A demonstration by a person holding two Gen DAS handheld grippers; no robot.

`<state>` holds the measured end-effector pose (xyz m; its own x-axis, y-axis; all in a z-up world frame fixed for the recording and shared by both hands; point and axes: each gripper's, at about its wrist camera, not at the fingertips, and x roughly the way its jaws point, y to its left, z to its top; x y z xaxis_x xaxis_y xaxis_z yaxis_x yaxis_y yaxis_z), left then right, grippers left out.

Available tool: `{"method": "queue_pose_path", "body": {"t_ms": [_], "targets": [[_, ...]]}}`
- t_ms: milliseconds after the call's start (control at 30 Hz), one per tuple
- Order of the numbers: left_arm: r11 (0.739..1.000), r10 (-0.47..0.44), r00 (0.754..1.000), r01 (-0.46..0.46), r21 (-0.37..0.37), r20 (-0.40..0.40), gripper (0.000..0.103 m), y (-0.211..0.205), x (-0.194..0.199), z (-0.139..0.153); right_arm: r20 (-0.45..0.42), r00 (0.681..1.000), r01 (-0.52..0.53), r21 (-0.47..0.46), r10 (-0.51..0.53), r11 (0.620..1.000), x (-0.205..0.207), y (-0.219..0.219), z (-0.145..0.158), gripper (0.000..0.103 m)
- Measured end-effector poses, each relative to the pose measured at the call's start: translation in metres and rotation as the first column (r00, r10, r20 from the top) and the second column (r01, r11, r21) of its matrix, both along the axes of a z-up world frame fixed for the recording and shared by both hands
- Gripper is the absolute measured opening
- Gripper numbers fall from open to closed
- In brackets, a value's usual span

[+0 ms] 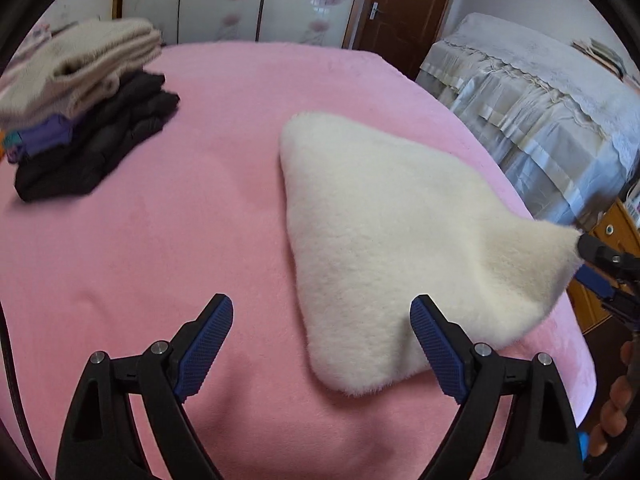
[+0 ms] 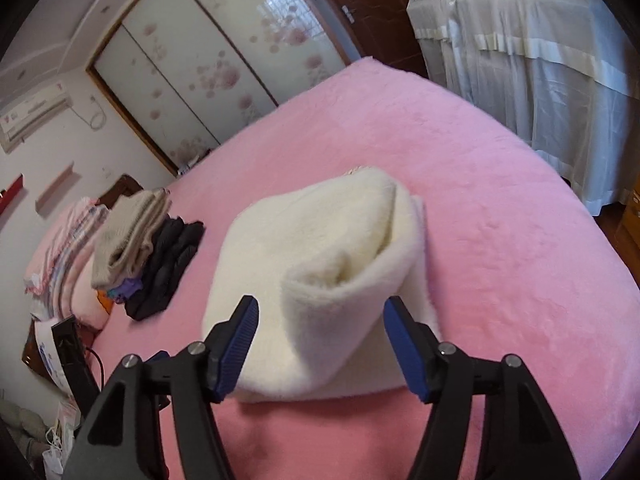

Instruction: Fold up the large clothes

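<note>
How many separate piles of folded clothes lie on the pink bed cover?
1: a stack of beige, purple and black folded clothes sits at the pink bed cover's left side; the fluffy cream garment lies apart.

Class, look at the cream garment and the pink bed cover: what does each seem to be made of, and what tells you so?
Cream garment: likely thick fleece or faux shearling; matte, fuzzy nap, soft rounded folds.
Pink bed cover: probably short-pile plush; velvety, faintly sheened surface with shallow dents.

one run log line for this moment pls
task: fold large clothes | left gripper: open, empty | right gripper: open, around raised corner of cream fleece | fleece folded on pink bed | folded stack apart
</note>
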<state>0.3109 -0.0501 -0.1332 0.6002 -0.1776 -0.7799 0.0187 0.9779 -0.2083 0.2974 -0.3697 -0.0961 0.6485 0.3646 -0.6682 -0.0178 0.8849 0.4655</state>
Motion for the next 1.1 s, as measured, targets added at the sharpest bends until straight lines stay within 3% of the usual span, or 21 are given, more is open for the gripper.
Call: {"method": "queue_pose_path", "body": {"t_ms": [133, 167, 200, 233, 333, 433, 533, 667, 767, 800, 833, 867, 967, 1100], "targets": [[1.0, -0.011, 1.0, 0.01, -0.018, -0.018, 0.089, -0.004, 0.009, -0.012, -0.094, 0.995, 0.017, -0.053, -0.022, 0.998, 0.028, 0.01, -0.017, 0.065], [1.0, -0.009, 1.0, 0.009, -0.016, -0.013, 0.089, -0.006, 0.013, -0.013, -0.111, 0.993, 0.024, -0.058, -0.031, 0.998, 0.033, 0.01, -0.02, 0.06], [1.0, -0.007, 1.0, 0.007, -0.014, -0.009, 0.089, -0.007, 0.016, -0.013, -0.105, 0.994, 0.025, -0.056, -0.03, 0.998, 0.035, 0.008, -0.021, 0.029], [1.0, -0.008, 1.0, 0.008, -0.015, -0.006, 0.089, -0.008, 0.02, -0.012, -0.094, 0.995, 0.021, -0.062, -0.027, 0.998, 0.035, 0.007, -0.02, 0.023], [1.0, -0.013, 1.0, 0.013, -0.006, -0.003, 0.089, -0.012, 0.024, -0.018, -0.031, 0.998, 0.047, -0.073, -0.049, 0.996, 0.022, -0.005, -0.014, 0.02], [1.0, -0.029, 0.999, 0.029, -0.007, -0.021, 0.091, -0.018, 0.024, -0.029, -0.04, 0.997, 0.067, -0.063, -0.07, 0.996, 0.009, -0.021, -0.032, 0.02], [0.999, -0.045, 0.998, 0.046, 0.011, -0.046, 0.09, -0.024, 0.024, -0.044, -0.133, 0.986, 0.094, -0.062, -0.102, 0.994, 0.005, -0.029, -0.084, 0.02], [0.999, -0.05, 0.998, 0.051, 0.004, -0.033, 0.09, -0.025, 0.018, -0.06, -0.109, 0.987, 0.118, -0.034, -0.121, 0.992, -0.006, -0.035, -0.107, 0.021], [0.999, -0.049, 0.998, 0.048, -0.02, -0.044, 0.09, -0.022, 0.02, -0.061, -0.105, 0.987, 0.116, -0.07, -0.123, 0.991, -0.005, -0.03, -0.104, 0.023], [0.999, -0.05, 0.998, 0.049, -0.02, -0.045, 0.09, -0.021, 0.021, -0.059, -0.105, 0.987, 0.113, -0.095, -0.123, 0.989, -0.005, -0.028, -0.099, 0.031], [0.998, -0.057, 0.997, 0.056, -0.01, -0.045, 0.09, -0.021, 0.02, -0.055, -0.11, 0.985, 0.117, -0.117, -0.13, 0.986, -0.004, -0.027, -0.095, 0.047], [0.998, -0.064, 0.997, 0.064, 0.002, -0.042, 0.09, -0.021, 0.019, -0.05, -0.117, 0.983, 0.126, -0.144, -0.144, 0.981, -0.003, -0.028, -0.09, 0.053], [0.993, -0.102, 0.995, 0.102, 0.056, -0.013, 0.09, -0.022, 0.013, -0.026, -0.094, 0.984, 0.132, -0.172, -0.15, 0.976, -0.005, -0.035, -0.066, 0.056], [0.987, -0.119, 0.989, 0.108, 0.122, 0.09, 0.09, -0.023, 0.015, 0.008, 0.039, 0.989, 0.149, -0.256, -0.143, 0.955, -0.001, -0.029, -0.02, 0.056]]}}
